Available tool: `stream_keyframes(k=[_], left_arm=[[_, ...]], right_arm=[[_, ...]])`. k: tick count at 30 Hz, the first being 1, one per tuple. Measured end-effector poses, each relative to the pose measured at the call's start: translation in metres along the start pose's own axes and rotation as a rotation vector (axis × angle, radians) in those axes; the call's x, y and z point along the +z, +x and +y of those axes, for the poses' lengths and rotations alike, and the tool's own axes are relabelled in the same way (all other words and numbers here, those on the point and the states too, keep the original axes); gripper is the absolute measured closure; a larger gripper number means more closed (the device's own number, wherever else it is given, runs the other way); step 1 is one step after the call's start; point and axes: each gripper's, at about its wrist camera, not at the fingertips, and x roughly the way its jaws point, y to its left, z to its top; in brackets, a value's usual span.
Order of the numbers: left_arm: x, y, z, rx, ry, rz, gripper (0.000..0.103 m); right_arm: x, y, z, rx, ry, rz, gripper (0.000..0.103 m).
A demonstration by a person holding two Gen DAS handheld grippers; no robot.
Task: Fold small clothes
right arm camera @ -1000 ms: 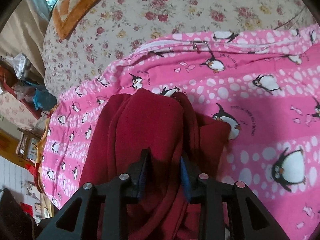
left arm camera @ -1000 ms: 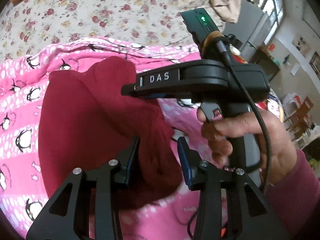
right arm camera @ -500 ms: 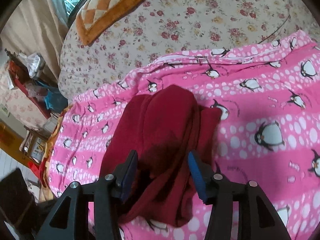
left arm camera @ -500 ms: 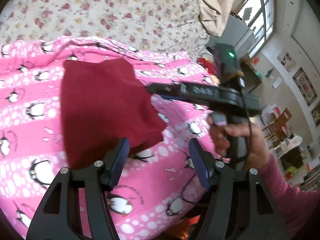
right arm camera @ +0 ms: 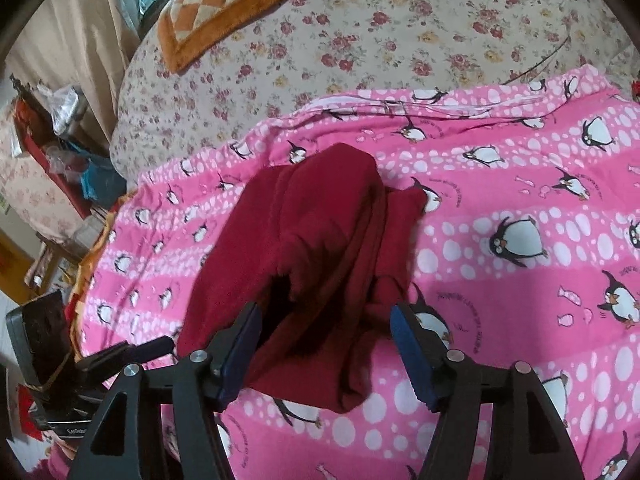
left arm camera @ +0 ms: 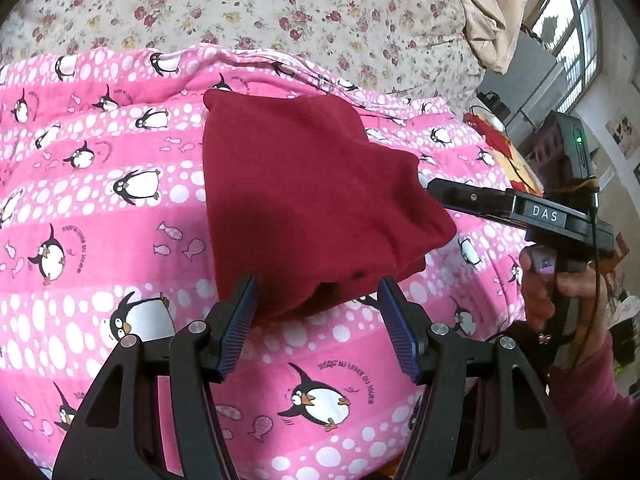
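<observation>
A bed (right arm camera: pixel 400 12) with a floral sheet carries a pink penguin blanket (left arm camera: pixel 100 208) spread over its near part. On that blanket lies the dark red garment (left arm camera: pixel 304 200), loosely folded into a thick bundle with rounded, doubled edges and a dark opening at its near end in the right wrist view.

The left claw (left arm camera: pixel 316 320) stands with its jaws apart; they opened within the last second, and the garment's near edge lies between the blue pads (left arm camera: pixel 238 324) without either pad pressing on it. The right claw (right arm camera: pixel 326 348) is likewise spread, its jaws having just been opening, with the bundle's near end lying loose between them and nothing clamped.

In the left wrist view the right claw reaches in from the right edge, its tip just beside the garment's right fold, held by a hand (left arm camera: pixel 556 292) in a dark pink sleeve (left arm camera: pixel 592 408). An orange checked cushion (right arm camera: pixel 224 4) sits at the far end of the bed, well apart from the garment. A beige cloth (left arm camera: pixel 484 12) hangs near a window (left arm camera: pixel 568 4)
</observation>
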Motion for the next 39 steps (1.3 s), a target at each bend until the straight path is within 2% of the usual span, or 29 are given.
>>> stream_keyframes(k=[7,11,16,19,24,26,29,31,32,33,37,39], left_arm=[[0.007,-0.003,0.011,0.009,-0.048,-0.028,0.041],[0.009,0.001,0.018,0.024,-0.068,-0.025,0.041],[0.008,0.007,0.02,0.038,-0.071,-0.013,0.041],[0.006,0.008,0.018,0.05,-0.056,-0.006,0.041],[0.003,0.015,0.018,0.047,-0.044,0.008,0.041],[0.002,0.019,0.018,0.048,-0.054,0.01,0.041],[0.002,0.019,0.016,0.058,-0.054,0.009,0.041],[0.003,0.016,0.017,0.059,-0.059,0.017,0.041],[0.003,0.012,0.016,0.061,-0.061,0.013,0.041],[0.004,0.005,0.016,0.065,-0.06,-0.006,0.041],[0.011,-0.018,0.013,0.071,-0.048,-0.102,0.041],[0.016,-0.016,0.013,0.06,-0.063,-0.108,0.041]], right_arm=[[-0.008,-0.012,-0.009,-0.077,-0.005,-0.026,0.039],[-0.011,-0.014,0.005,-0.046,-0.053,-0.037,0.039],[-0.011,0.006,0.041,0.004,-0.131,-0.014,0.039],[-0.008,0.016,0.047,0.004,-0.099,0.021,0.039],[-0.007,-0.01,0.032,0.054,-0.015,-0.043,0.038],[-0.01,-0.016,0.031,0.104,0.009,-0.051,0.039],[-0.015,-0.002,0.047,0.153,-0.044,0.002,0.039],[-0.021,0.018,0.062,0.094,-0.139,0.025,0.059],[-0.023,0.028,0.066,0.039,-0.184,0.039,0.078],[-0.024,0.034,0.066,0.004,-0.19,0.056,0.091],[-0.025,0.006,0.052,0.047,-0.165,0.008,0.095],[-0.034,-0.001,0.039,0.016,-0.154,0.007,0.095]])
